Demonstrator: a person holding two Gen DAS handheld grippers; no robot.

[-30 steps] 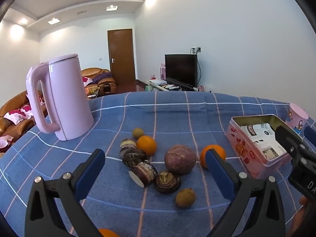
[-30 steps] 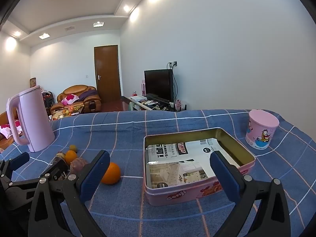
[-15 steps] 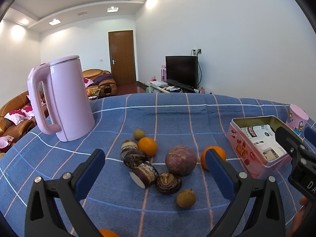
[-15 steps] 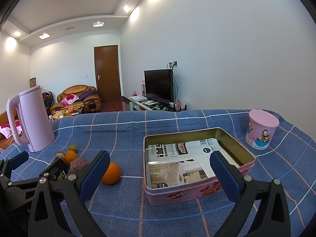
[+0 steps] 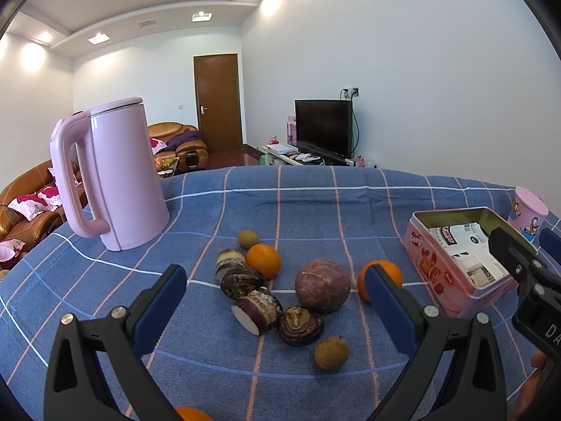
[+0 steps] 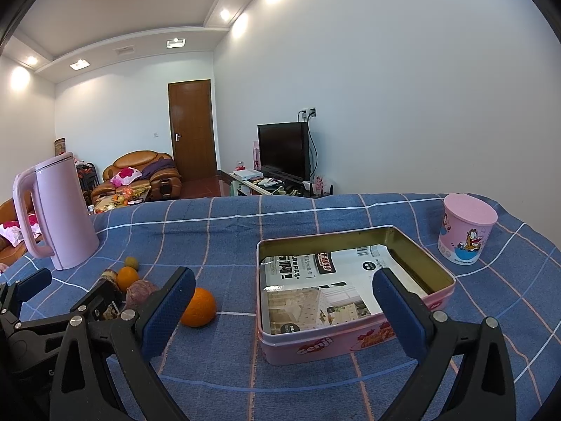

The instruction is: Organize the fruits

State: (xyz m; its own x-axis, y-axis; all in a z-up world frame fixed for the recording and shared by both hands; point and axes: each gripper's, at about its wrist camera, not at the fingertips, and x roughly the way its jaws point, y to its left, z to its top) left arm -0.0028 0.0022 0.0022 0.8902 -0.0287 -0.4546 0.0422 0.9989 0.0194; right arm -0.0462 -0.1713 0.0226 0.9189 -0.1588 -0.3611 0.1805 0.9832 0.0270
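Two grippers, both spread wide and empty: left gripper point(image 5: 277, 301) low centre above loose fruit point(image 5: 322, 290); right gripper point(image 6: 284, 301) low centre before pink tin point(image 6: 354, 342).

Left gripper point(image 5: 275, 296), right gripper point(image 6: 284, 296): black frames, blue-padded jaws, silver screws; white lettering, perhaps "DA".

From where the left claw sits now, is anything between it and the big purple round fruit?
Nothing visible. The open left claw frames the big purple round fruit; a cut dark tuber piece and a wrinkled brown piece lie just nearer, left of it.
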